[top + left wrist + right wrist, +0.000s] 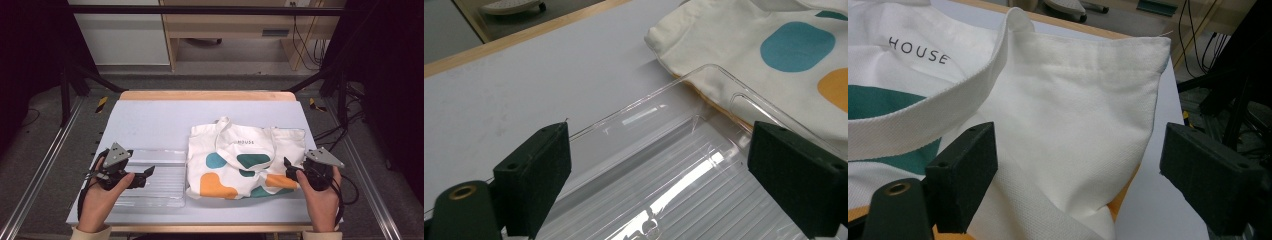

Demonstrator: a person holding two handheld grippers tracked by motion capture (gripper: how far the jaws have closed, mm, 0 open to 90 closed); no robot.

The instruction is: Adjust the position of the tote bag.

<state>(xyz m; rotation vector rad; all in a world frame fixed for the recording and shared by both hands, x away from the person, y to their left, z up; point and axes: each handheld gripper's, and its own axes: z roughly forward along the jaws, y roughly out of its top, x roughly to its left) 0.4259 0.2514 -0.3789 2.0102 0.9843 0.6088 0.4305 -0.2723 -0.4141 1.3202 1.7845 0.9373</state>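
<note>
Left gripper (148,172) is hovering jaws wide over the clear plastic tray (165,180), gripping nothing. Right gripper (287,167) is sitting jaws apart at the tote bag (240,160)'s right edge, empty. Bag is lying flat mid-table (150,120), its left edge overlapping the tray; strap (923,117) is crossing ahead of the right jaws.

The surface (150,120) is seen from above, looking forward and down. Close, low views are given along each claw; the tote bag (240,160) is shared by all three.
</note>
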